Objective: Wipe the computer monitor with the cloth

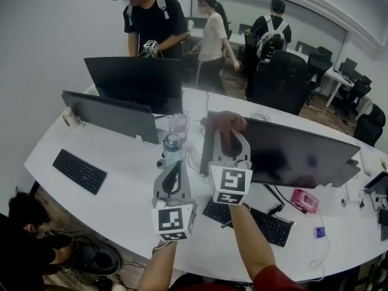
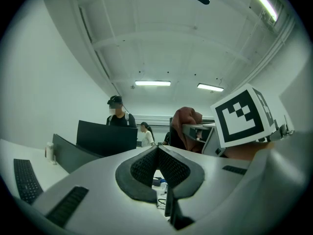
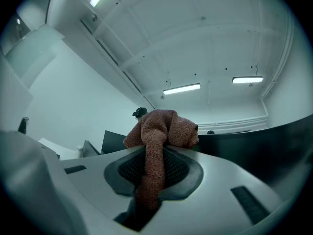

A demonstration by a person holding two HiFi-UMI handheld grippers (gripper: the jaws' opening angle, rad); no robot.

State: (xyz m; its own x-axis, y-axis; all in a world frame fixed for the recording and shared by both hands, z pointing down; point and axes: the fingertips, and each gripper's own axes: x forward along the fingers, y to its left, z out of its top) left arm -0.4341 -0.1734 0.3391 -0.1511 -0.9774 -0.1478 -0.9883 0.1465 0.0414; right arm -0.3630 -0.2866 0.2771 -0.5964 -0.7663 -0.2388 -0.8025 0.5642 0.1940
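Note:
The dark monitor (image 1: 297,156) stands on the white desk (image 1: 121,211), screen facing me. A brown cloth (image 1: 225,123) is bunched at the monitor's top left corner, with my right gripper (image 1: 234,137) shut on it. In the right gripper view the cloth (image 3: 160,131) hangs down between the jaws and the monitor (image 3: 276,141) fills the right side. My left gripper (image 1: 175,167) hovers lower left of the monitor, over the desk, shut with nothing in it. The left gripper view shows its pads (image 2: 146,165) closed together, with the cloth (image 2: 188,119) up to the right.
Two more monitors (image 1: 133,80) (image 1: 112,115) stand to the left. A water bottle (image 1: 172,149) is just beyond my left gripper. Keyboards (image 1: 79,171) (image 1: 254,220) lie on the desk, a pink object (image 1: 304,200) at right. People stand behind the desk (image 1: 151,23).

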